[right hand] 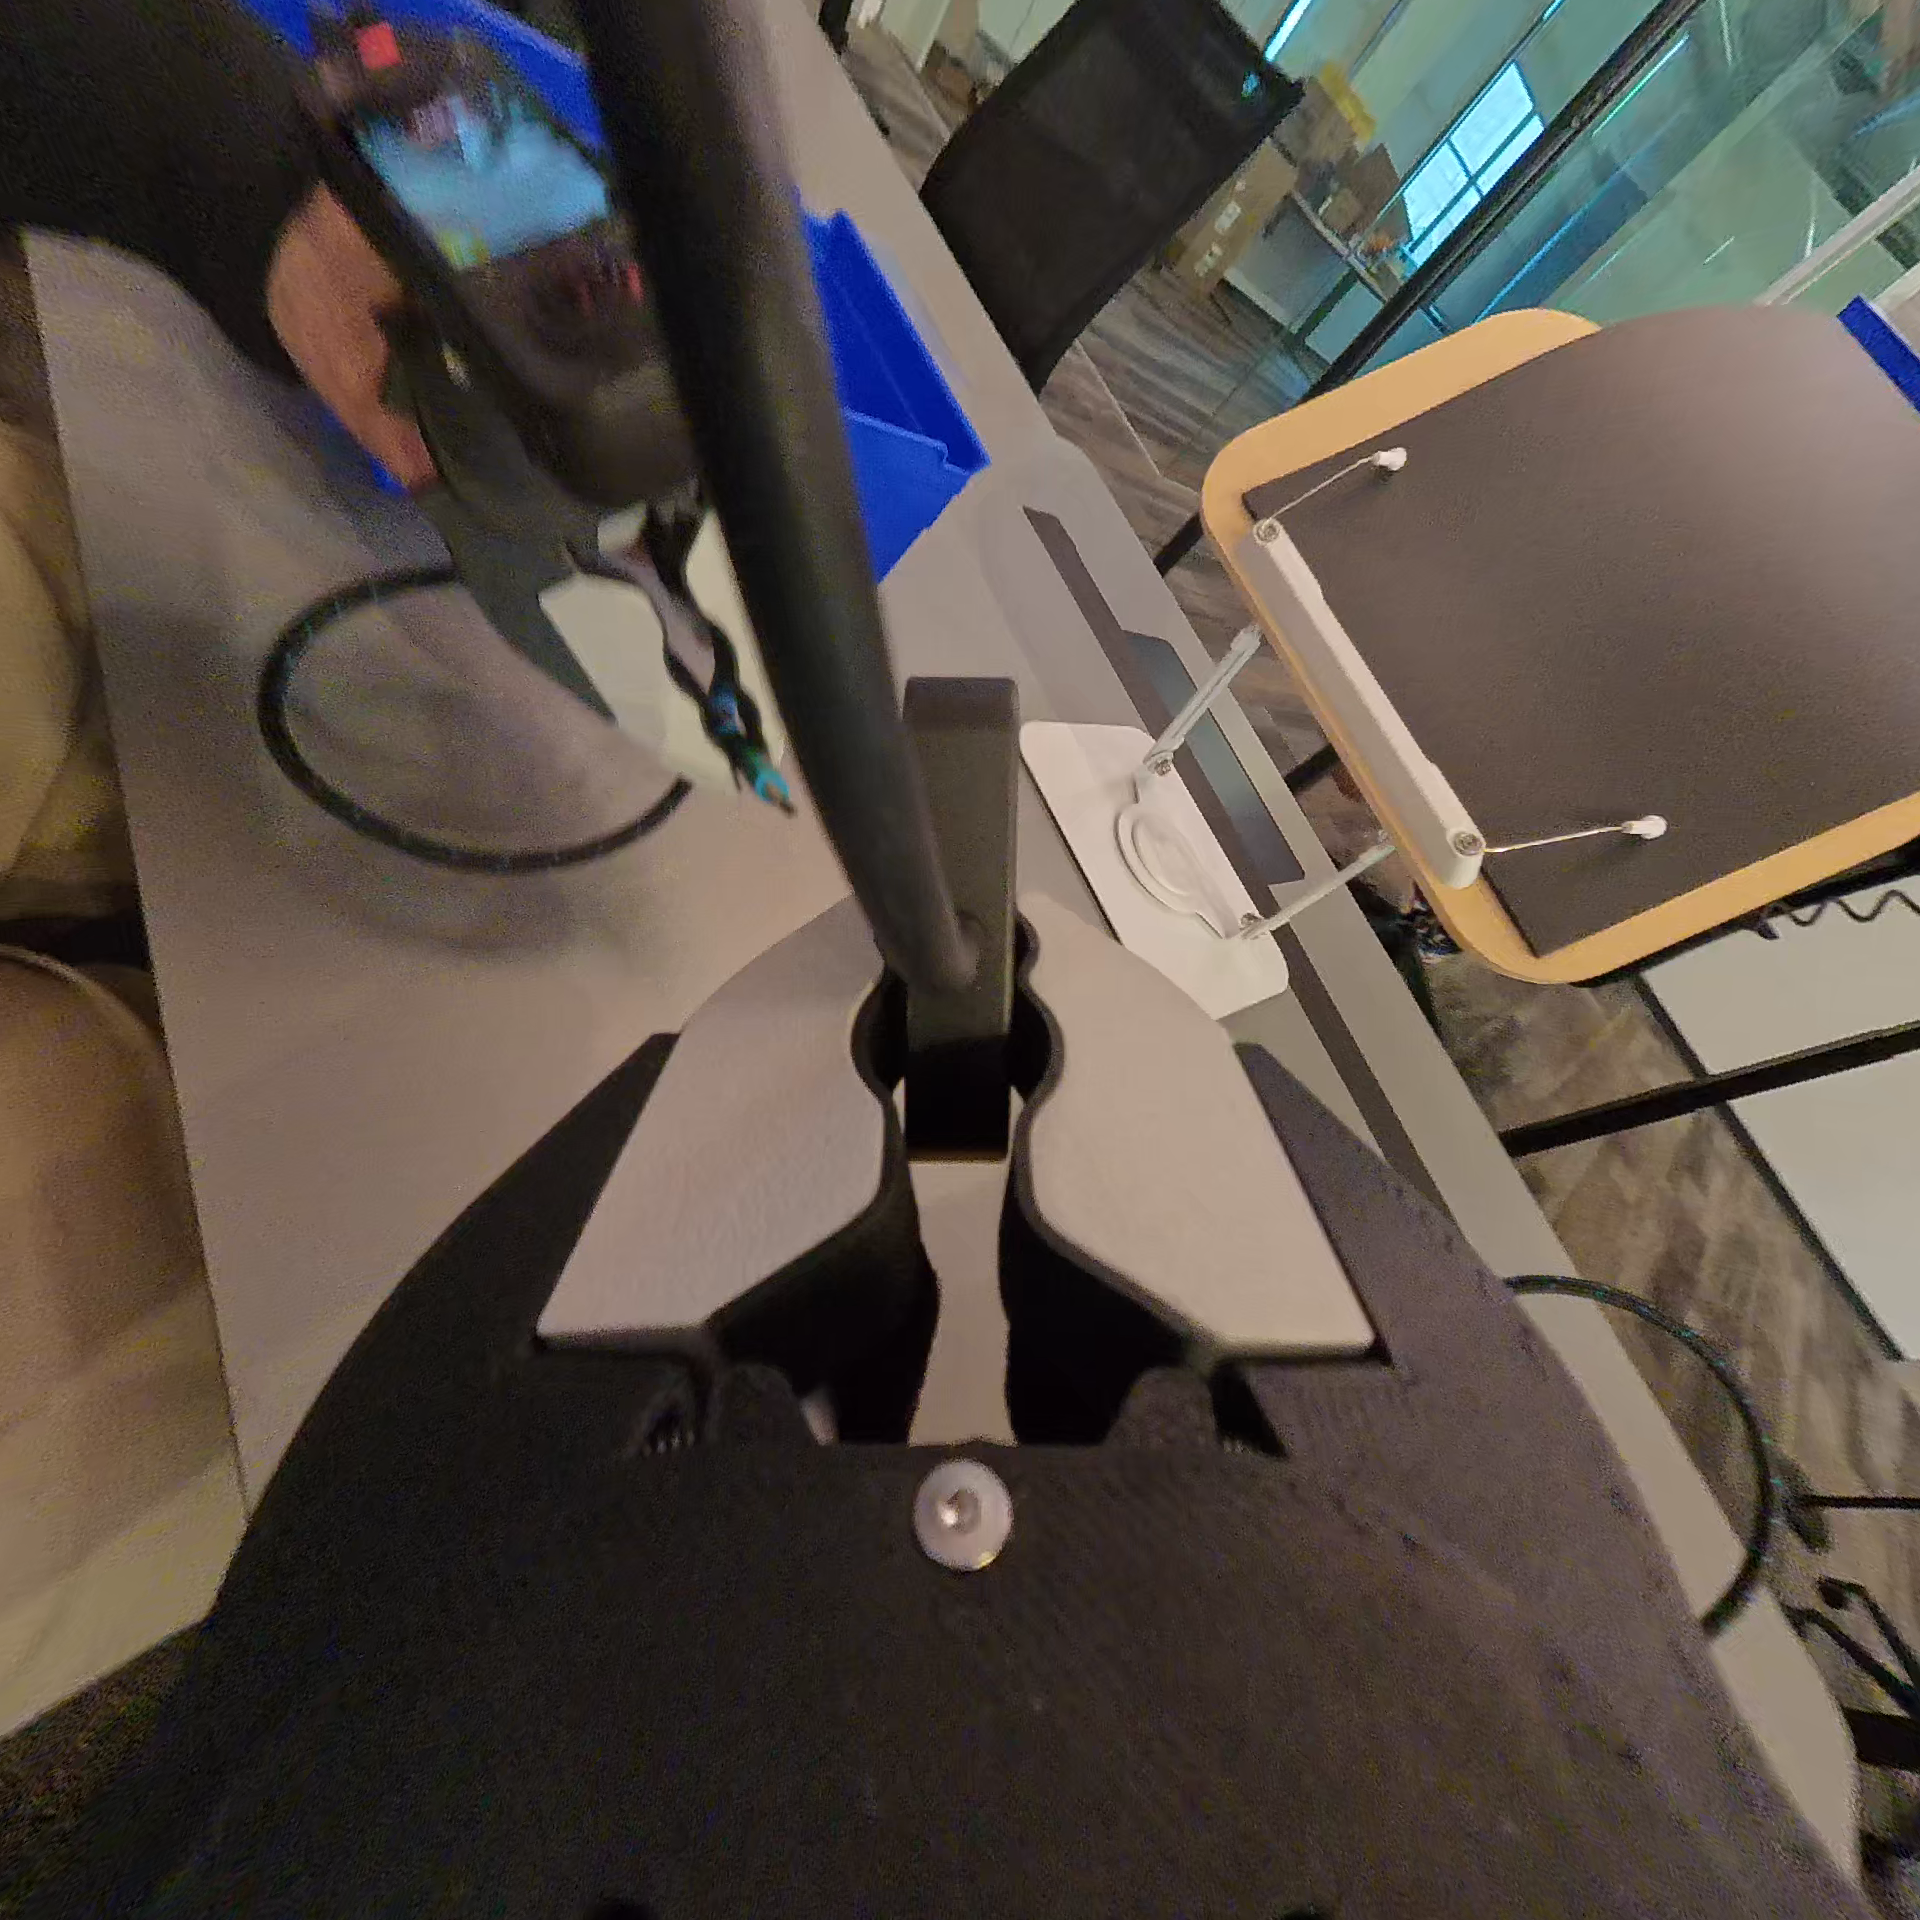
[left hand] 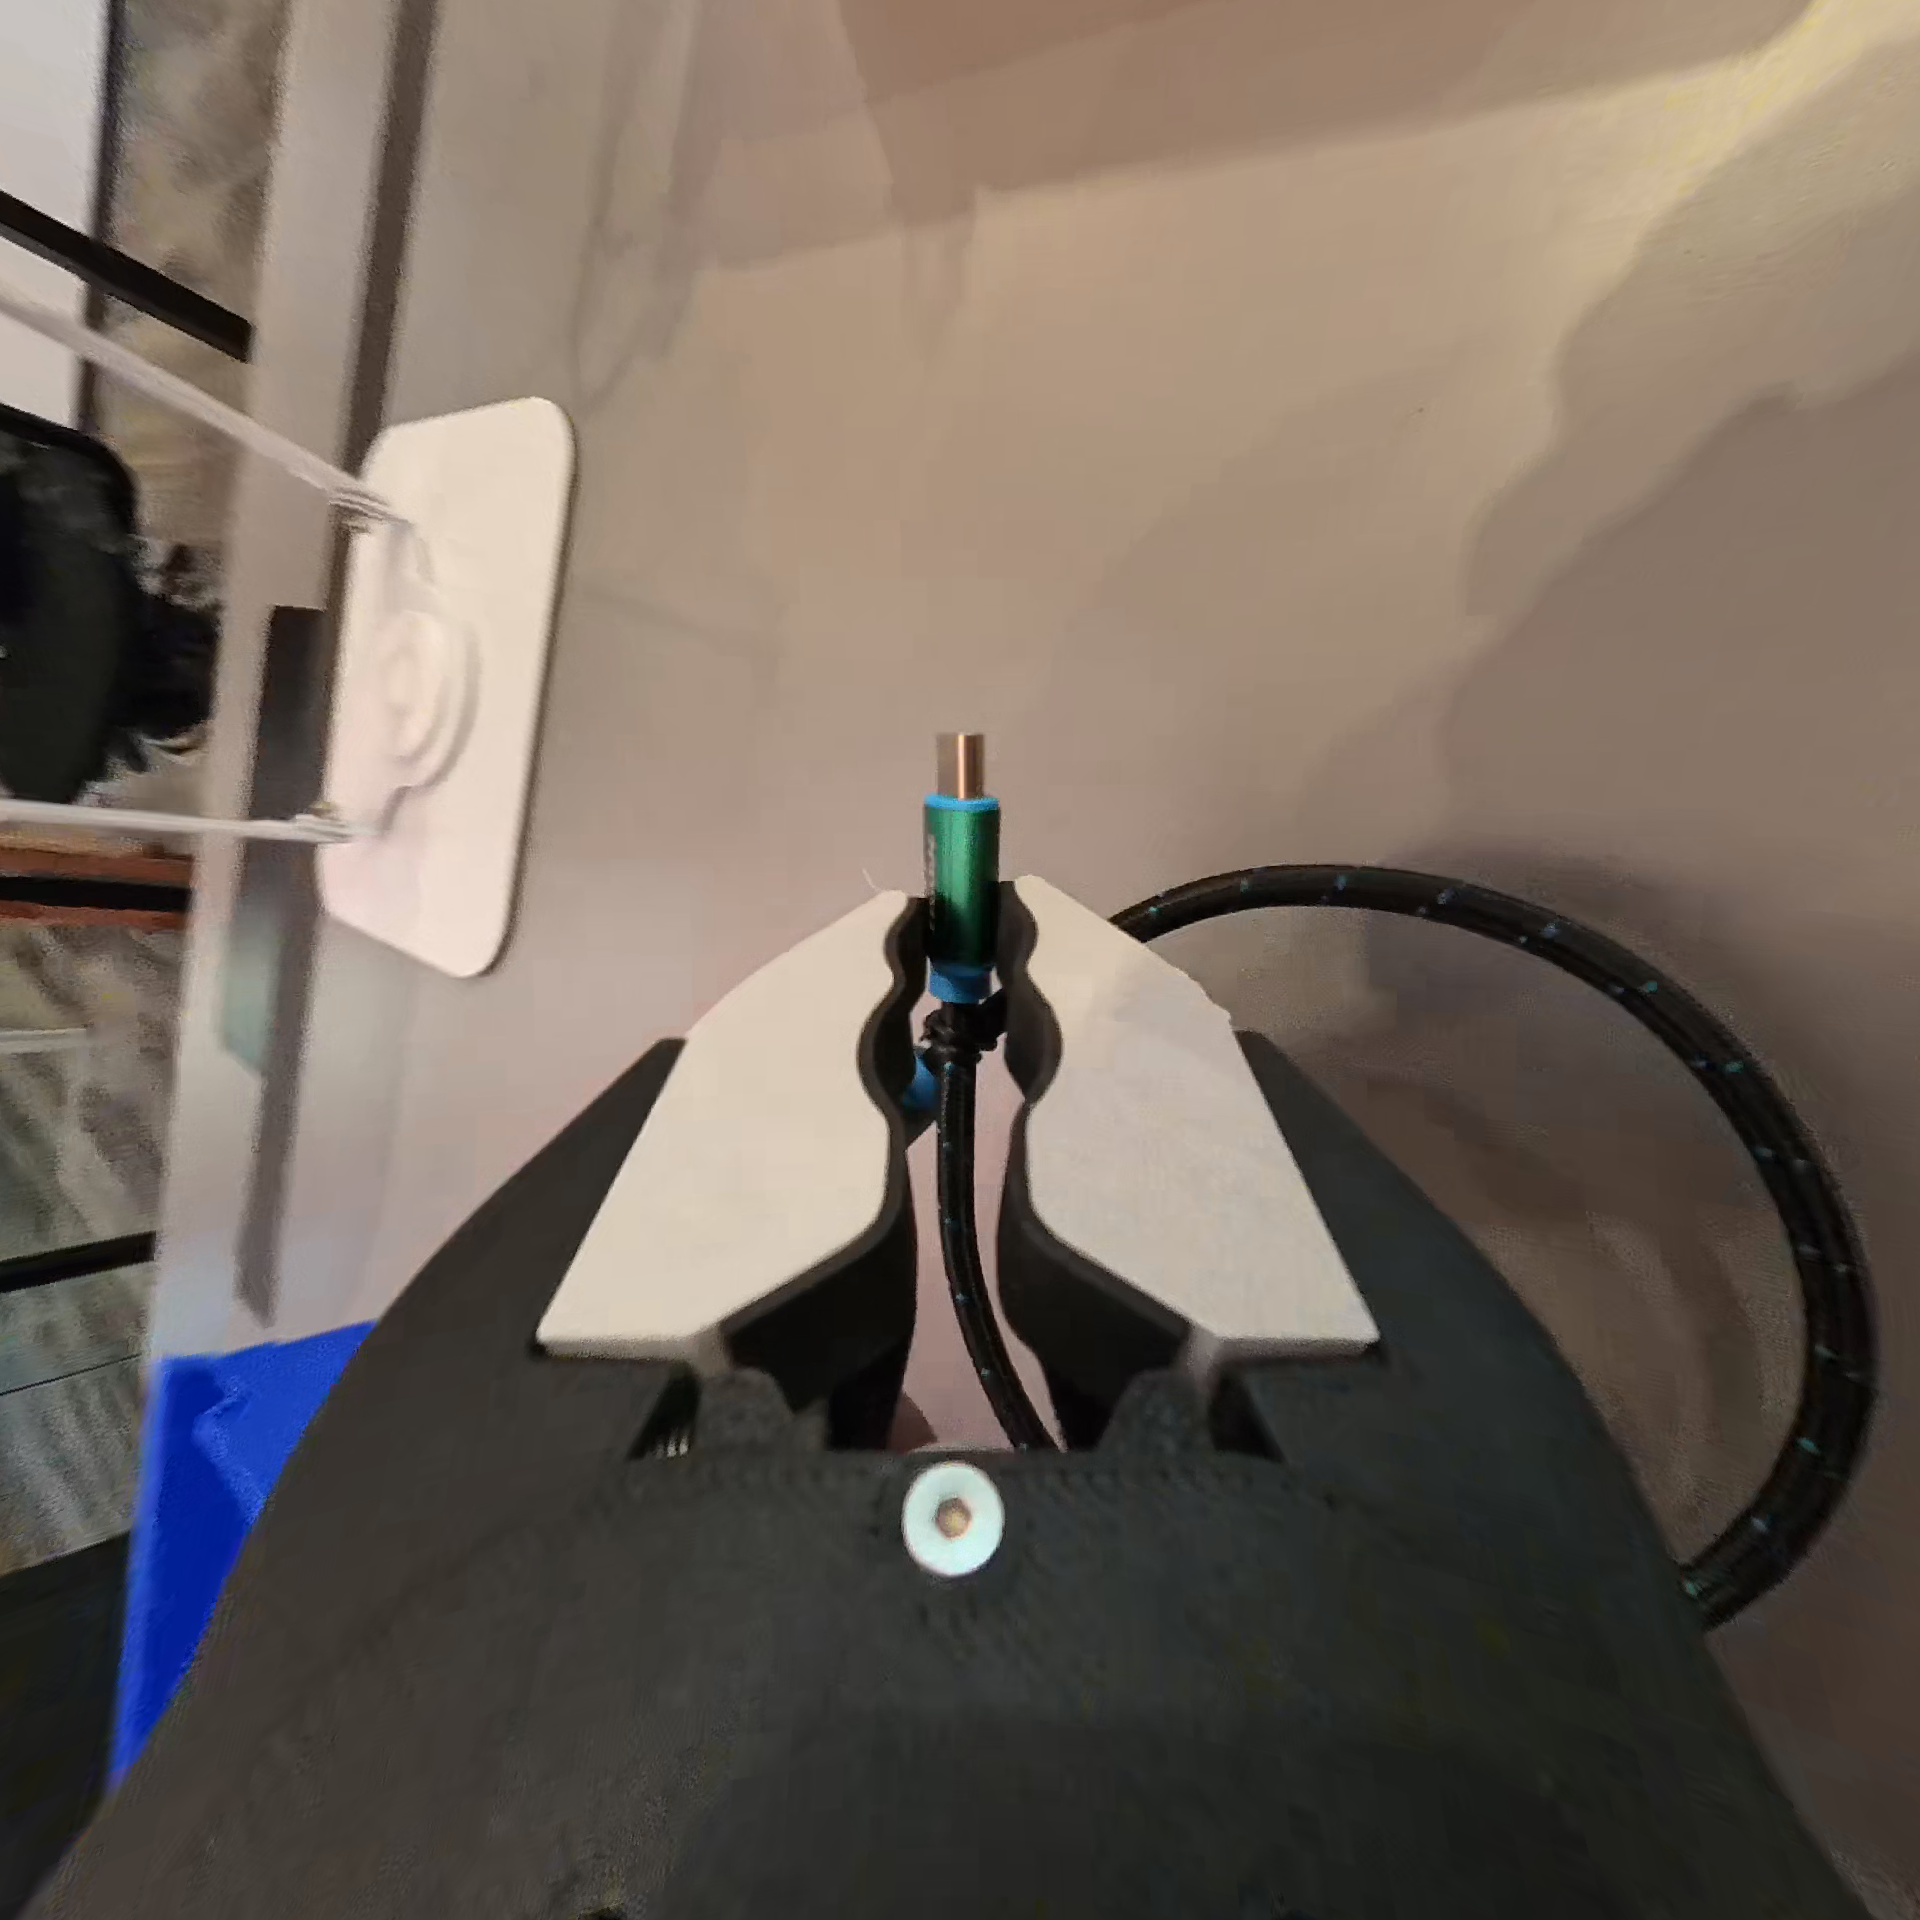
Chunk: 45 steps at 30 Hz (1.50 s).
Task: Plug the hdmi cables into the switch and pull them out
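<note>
My left gripper (left hand: 956, 896) is shut on a green HDMI plug (left hand: 961, 847) with blue ends; its metal tip sticks out past the fingertips, free in the air. Its black braided cable (left hand: 1662, 1023) loops off to the right over the grey table. My right gripper (right hand: 956, 940) is shut on a black rectangular switch body (right hand: 961, 800), held upright, with a thick black cable (right hand: 748, 364) running up from it. In the right wrist view the left gripper (right hand: 743, 774) hangs up to the left with the plug, a short gap away from the switch.
A blue bin (right hand: 883, 416) stands at the far table edge and shows in the left wrist view (left hand: 218, 1475). A white plate with thin metal rods (right hand: 1143, 842) lies by that edge. A wood-rimmed dark board (right hand: 1610, 623) and a black chair (right hand: 1091, 156) stand beyond the table. Some 20 cm of space lies between my two pairs of fingers.
</note>
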Available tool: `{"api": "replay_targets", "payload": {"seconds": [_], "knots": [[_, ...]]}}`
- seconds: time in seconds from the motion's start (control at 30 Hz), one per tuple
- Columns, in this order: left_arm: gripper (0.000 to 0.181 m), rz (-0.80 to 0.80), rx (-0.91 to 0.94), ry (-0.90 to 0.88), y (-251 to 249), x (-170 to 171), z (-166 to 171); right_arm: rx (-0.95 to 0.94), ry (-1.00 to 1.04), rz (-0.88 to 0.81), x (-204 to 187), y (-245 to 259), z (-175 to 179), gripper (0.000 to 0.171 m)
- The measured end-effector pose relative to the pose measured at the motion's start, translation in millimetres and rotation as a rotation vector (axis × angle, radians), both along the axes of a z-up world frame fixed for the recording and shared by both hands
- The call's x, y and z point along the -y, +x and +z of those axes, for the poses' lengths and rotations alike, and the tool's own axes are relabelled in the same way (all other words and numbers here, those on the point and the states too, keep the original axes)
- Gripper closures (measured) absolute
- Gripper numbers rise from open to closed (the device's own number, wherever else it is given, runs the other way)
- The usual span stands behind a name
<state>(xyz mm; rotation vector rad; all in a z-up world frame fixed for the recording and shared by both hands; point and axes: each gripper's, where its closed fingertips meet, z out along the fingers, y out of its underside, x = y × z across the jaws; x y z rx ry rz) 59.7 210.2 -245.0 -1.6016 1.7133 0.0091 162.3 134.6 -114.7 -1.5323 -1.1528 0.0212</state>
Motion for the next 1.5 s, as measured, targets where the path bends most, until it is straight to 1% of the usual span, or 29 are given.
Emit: {"api": "replay_targets", "payload": {"seconds": [0.17, 0.3, 0.5, 0.67, 0.93, 1.1, 1.5], "knots": [[0.169, -0.01, 0.021, 0.123, -11.4, -4.3, 47.7, 0.146, 0.04, -0.008, -8.2, -8.5, -10.9, 0.159], [0.169, -0.047, 0.025, 0.185, -10.5, 2.9, 76.9, 0.29, 0.077, -0.033, -16.8, -15.1, -18.6, 0.159], [0.169, -0.104, 0.008, 0.207, -2.8, 19.4, 87.5, 0.504, 0.141, -0.053, -27.6, -26.1, -29.4, 0.159], [0.169, -0.125, -0.015, 0.229, 0.4, 29.8, 93.2, 0.612, 0.217, -0.07, -33.7, -38.5, -30.4, 0.159], [0.169, -0.1, -0.084, 0.293, 0.6, 32.6, 93.6, 0.61, 0.264, -0.076, -33.9, -48.5, -29.6, 0.159], [0.169, -0.093, -0.091, 0.329, 0.0, 30.5, 96.2, 0.605, 0.273, -0.068, -32.9, -49.5, -30.3, 0.159], [0.169, -0.121, -0.065, 0.311, 4.1, 34.0, 92.1, 0.594, 0.274, -0.06, -31.3, -50.3, -26.2, 0.159]]}}
